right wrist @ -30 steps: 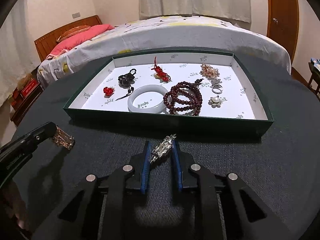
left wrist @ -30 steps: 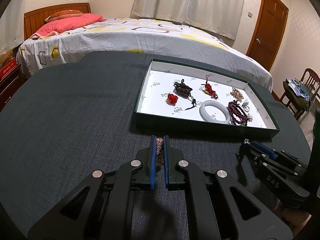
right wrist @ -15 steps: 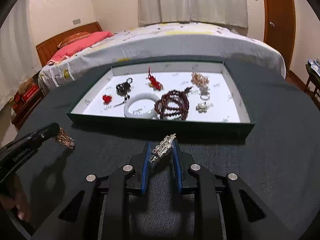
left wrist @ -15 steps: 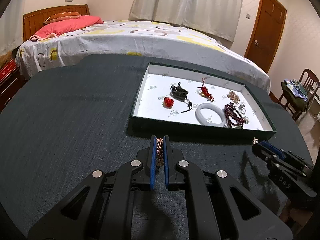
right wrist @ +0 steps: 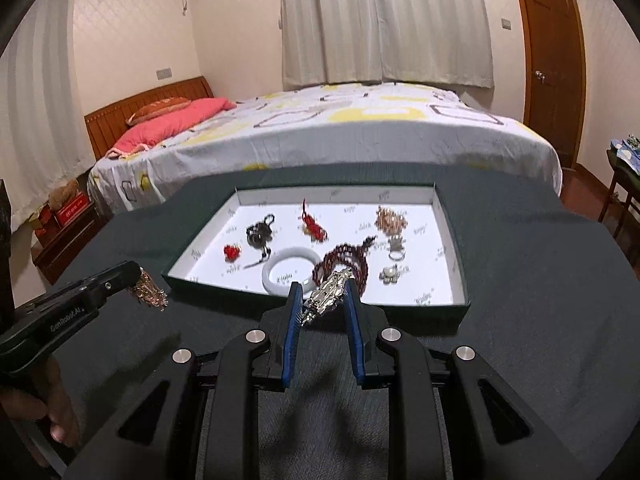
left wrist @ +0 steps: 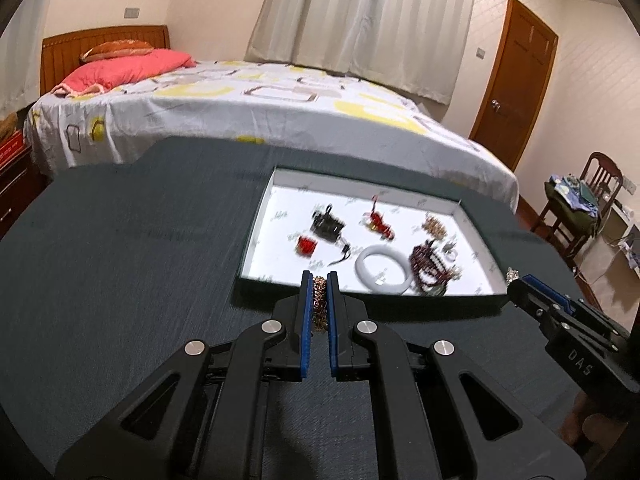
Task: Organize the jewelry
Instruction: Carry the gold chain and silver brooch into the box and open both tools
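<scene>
A dark green tray (left wrist: 360, 294) (right wrist: 456, 256) with a white floor lies on the dark table and holds several pieces: a white bangle (left wrist: 383, 269) (right wrist: 291, 270), dark red beads (left wrist: 430, 266) (right wrist: 340, 260), red charms and small silver pieces. My left gripper (left wrist: 319, 280) is shut on a gold chain piece (left wrist: 319, 304), held above the table just short of the tray's near wall; the chain (right wrist: 149, 294) dangles from it in the right wrist view. My right gripper (right wrist: 320, 288) is shut on a silver brooch (right wrist: 326, 295), also near the tray's front wall.
The dark cloth table (left wrist: 120, 260) spreads wide to the left of the tray. A bed (left wrist: 240, 112) stands beyond the table's far edge. A wooden chair (left wrist: 580, 208) with clutter is at the right. A hand (right wrist: 48, 420) holds the left gripper's handle.
Both grippers have risen, each keeping its piece, and the views have tilted up. The tray looks smaller and farther away than before.
</scene>
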